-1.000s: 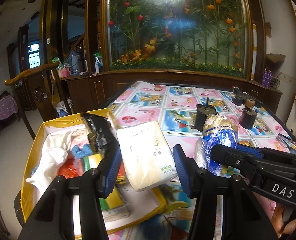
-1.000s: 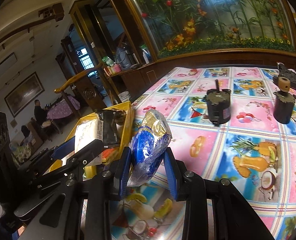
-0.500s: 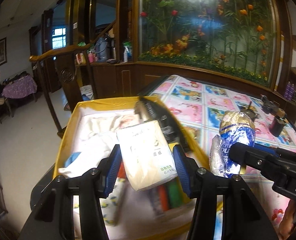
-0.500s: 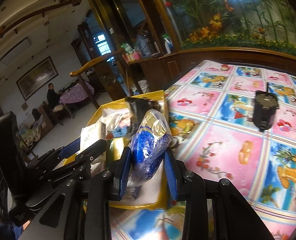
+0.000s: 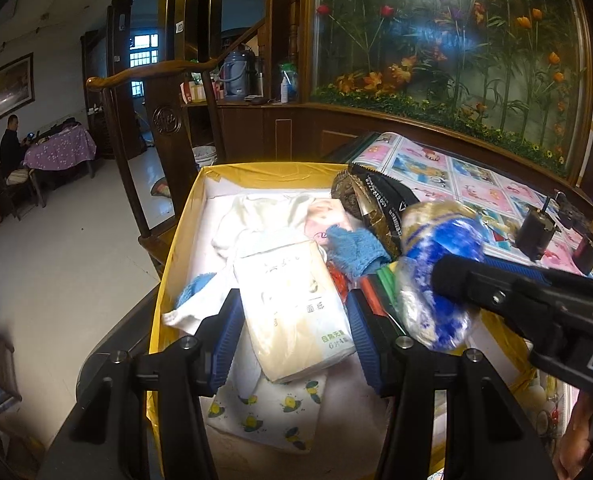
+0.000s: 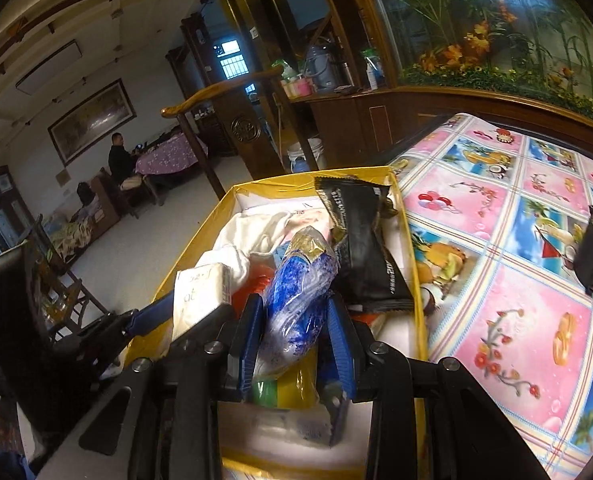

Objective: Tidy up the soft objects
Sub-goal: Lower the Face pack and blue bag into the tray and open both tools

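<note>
Over the yellow cardboard box (image 5: 184, 240), left gripper (image 5: 292, 320) fingers clamp the cream tissue pack (image 5: 292, 300), right gripper (image 6: 294, 340) fingers the blue-and-gold crinkly plastic bag (image 6: 296, 292); next, I'd guess, lower and release.

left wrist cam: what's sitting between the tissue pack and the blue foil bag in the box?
In the left wrist view, a fuzzy blue glove and red and green items lie between the tissue pack and the blue foil bag.
</note>
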Motion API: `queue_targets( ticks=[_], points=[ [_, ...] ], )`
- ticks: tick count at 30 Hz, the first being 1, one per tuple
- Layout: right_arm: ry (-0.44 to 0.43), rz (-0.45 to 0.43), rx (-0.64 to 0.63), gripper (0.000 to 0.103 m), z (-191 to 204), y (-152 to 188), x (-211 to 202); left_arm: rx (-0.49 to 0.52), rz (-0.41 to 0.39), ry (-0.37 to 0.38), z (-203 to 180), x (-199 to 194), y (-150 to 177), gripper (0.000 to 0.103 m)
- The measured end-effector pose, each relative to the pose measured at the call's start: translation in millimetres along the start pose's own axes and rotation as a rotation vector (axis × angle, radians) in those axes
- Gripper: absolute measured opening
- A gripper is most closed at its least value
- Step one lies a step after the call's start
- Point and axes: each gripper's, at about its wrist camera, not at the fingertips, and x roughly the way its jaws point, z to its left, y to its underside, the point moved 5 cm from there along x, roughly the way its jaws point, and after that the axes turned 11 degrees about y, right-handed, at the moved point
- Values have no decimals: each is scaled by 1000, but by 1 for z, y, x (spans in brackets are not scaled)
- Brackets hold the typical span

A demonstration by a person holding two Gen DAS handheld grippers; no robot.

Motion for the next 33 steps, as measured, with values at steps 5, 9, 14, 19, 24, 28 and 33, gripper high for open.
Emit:
queue_targets(
  ticks=[5,9,14,19,24,28,33],
  points=[
    [17,21,-14,36,8,-10,24,10,9,-5,-3,5,2,52],
    [13,34,-10,36,10,-13,37,19,12,-14,-5,6,2,52],
    [1,37,-3,36,7,-9,41,18,15,-21,-7,8,-1,52],
    [0,36,-2,36,6,-9,41,23,16,-30,-7,10,-2,52],
    [1,35,3,36,5,-8,41,31,18,-40,-8,11,-1,52],
    [0,36,5,37,5,-7,42,29,20,-39,-8,11,-1,52],
    [1,35,9,37,4,-7,41,30,22,-40,-9,12,1,52]
  ],
)
